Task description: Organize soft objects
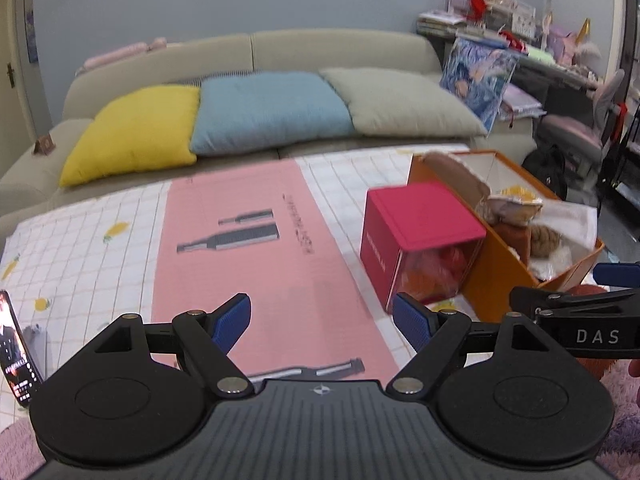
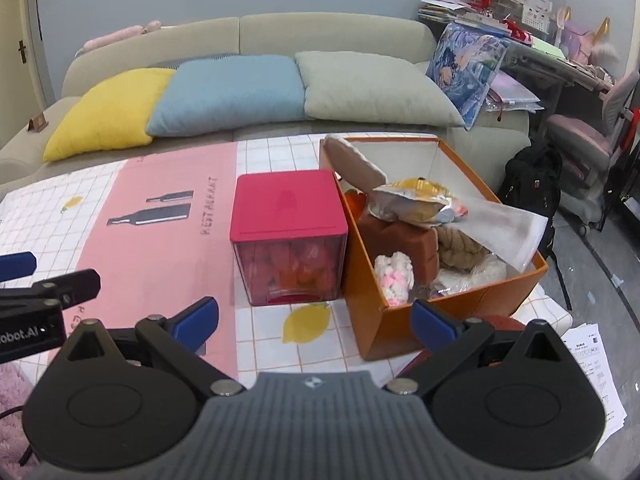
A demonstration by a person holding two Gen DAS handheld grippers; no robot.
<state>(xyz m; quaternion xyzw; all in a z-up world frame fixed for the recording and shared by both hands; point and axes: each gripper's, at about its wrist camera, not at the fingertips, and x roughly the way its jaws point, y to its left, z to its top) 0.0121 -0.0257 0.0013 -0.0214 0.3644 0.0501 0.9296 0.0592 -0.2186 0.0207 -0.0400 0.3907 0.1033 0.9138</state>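
Soft toys (image 2: 404,256) fill the orange box (image 2: 372,320) ahead-right; my right gripper (image 2: 316,322), wide and empty, sits nearer.

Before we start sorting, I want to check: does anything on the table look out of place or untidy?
Yes. The orange box is overfilled: a crumpled snack bag and a white mesh bag lie loosely on top, the mesh bag hanging over its rim. The red cube box beside it stands neatly.

My phone (image 1: 18,354) is cut off at the left edge; the orange box (image 2: 400,320) hides its lower contents from me.
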